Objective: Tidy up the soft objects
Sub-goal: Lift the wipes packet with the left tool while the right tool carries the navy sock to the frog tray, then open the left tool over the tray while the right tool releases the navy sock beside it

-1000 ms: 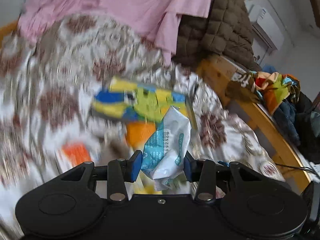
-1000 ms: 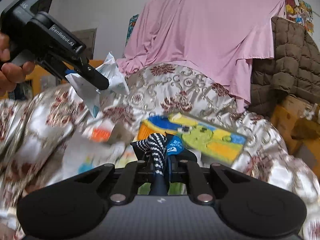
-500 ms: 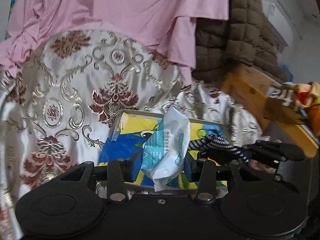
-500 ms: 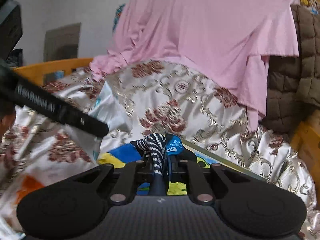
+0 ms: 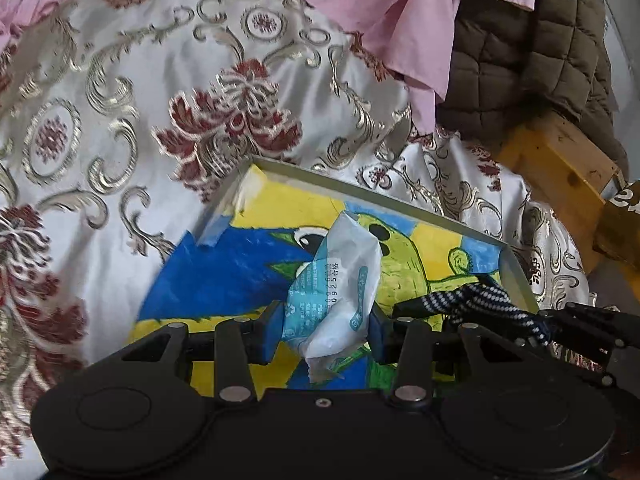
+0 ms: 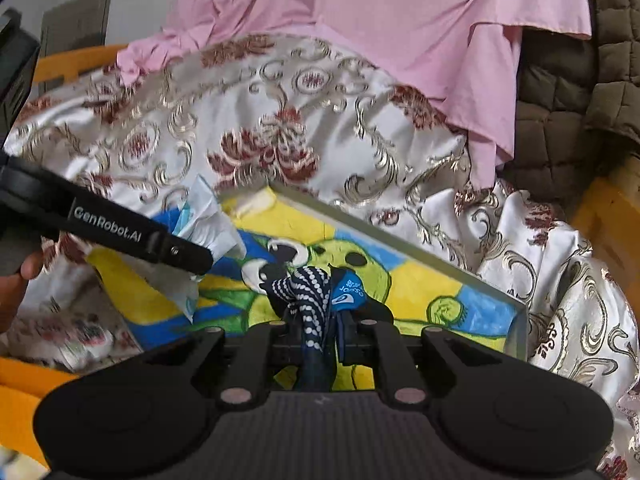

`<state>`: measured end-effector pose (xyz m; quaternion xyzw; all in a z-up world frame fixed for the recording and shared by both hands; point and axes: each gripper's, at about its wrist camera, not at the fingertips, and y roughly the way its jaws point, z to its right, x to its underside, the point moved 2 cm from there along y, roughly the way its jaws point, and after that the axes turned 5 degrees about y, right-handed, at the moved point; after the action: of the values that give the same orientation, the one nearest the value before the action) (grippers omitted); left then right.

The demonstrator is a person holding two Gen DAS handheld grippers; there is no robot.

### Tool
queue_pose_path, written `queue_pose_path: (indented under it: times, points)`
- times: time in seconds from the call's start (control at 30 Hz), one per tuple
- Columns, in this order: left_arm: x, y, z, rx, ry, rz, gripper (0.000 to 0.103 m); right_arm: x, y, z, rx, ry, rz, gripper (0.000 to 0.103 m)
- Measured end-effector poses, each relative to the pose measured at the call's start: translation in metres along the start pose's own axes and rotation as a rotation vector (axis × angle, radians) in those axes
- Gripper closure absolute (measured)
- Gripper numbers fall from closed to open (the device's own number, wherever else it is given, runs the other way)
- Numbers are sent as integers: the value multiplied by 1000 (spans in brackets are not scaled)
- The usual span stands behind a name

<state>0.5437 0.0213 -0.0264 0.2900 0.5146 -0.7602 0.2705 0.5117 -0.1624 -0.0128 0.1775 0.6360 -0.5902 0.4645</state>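
My left gripper (image 5: 324,328) is shut on a white and light-blue soft plastic packet (image 5: 336,292), which sticks up between the blue pads. It hangs just above a shallow box (image 5: 224,276) with a yellow, blue and green drawing inside. My right gripper (image 6: 320,332) is shut on a dark blue cloth with white dots and a blue label (image 6: 308,292), also over the box (image 6: 400,248). In the right wrist view the left gripper's finger (image 6: 140,236) and the packet (image 6: 212,224) are at the left. The dotted cloth (image 5: 472,300) shows at the right of the left wrist view.
The box lies on a white satin bedspread (image 5: 120,120) with red and gold flowers. A pink sheet (image 6: 380,20) and a brown quilted coat (image 5: 532,48) hang behind. A wooden bed frame (image 5: 560,168) runs at the right. A person's hand (image 6: 16,288) is at the left edge.
Both grippers have moved down and in over the drawn box, which now looks larger and nearer. The packet and the dotted cloth stay gripped as before.
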Motion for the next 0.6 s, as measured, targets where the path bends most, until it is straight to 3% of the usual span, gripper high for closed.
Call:
queue_pose_path:
  times: [0.23, 0.43, 0.57, 0.6]
  points:
    - [8, 18, -6, 37, -52, -54, 56, 6, 7, 0, -2, -4, -30, 75]
    - [9, 13, -10, 0, -58, -68, 53, 7, 3, 1, -2, 14, -48, 57]
    - [8, 4, -11, -38, -55, -65, 32, 5, -6, 2, 7, 14, -44, 34]
    - [9, 1, -11, -45, -57, -63, 30, 4, -9, 2, 10, 16, -41, 31]
